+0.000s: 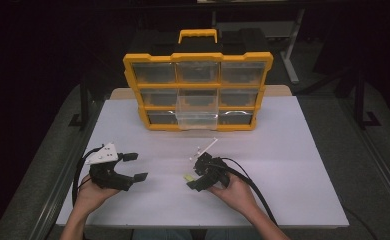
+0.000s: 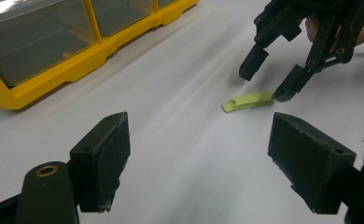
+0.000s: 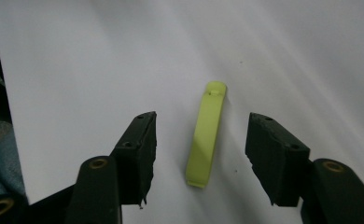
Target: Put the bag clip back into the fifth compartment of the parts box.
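Grippers sit low over the white table [image 1: 283,165], one in each of the person's hands. The right gripper [image 3: 201,140] has its jaws parted, with a flat lime-green plastic strip [image 3: 206,135] lying on the table between them; neither pad presses on it. In the left gripper view the strip [image 2: 248,101] lies flat, one end right at the tip of a right-gripper jaw. From above, the strip [image 1: 188,178] shows just left of the right gripper [image 1: 199,175]. The left gripper [image 1: 134,166] rests well to the left, jaws spread wide and nothing between them. Farther back stands a yellow drawer organizer [image 1: 198,90], its middle clear drawer [image 1: 197,112] pulled out, and some small white sticks [image 1: 205,147] lie near the right gripper.
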Tool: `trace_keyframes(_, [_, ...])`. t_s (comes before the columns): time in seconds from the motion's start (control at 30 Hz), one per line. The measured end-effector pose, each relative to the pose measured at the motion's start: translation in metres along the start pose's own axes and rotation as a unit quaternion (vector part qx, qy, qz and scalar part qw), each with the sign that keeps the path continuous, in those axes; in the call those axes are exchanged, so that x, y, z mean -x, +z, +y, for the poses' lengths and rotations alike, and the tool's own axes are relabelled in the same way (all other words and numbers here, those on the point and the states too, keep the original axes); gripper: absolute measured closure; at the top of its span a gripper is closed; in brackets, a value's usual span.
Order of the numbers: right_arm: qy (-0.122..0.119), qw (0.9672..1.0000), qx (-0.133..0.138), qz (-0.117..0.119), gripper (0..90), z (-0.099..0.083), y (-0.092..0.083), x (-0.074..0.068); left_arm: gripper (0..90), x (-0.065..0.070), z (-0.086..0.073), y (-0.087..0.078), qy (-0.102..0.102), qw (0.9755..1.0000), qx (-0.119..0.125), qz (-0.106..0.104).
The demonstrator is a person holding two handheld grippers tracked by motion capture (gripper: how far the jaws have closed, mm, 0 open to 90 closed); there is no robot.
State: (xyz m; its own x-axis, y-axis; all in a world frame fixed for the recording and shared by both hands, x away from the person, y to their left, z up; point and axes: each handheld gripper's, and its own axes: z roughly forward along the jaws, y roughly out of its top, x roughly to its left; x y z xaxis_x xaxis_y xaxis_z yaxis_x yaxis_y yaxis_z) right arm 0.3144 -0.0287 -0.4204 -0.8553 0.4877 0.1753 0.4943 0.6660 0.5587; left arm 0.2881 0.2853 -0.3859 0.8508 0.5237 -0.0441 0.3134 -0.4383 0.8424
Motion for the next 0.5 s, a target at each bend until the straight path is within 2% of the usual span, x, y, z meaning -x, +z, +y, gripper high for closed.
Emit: trace_keyframes(0.5, [-0.012, 0.9998, -0.006, -0.014, 57.2, 0.001, 0.013, -0.003, 20.1, 0.001, -0.001, 0.002, 0.0, 1.0, -0.003, 0.001])
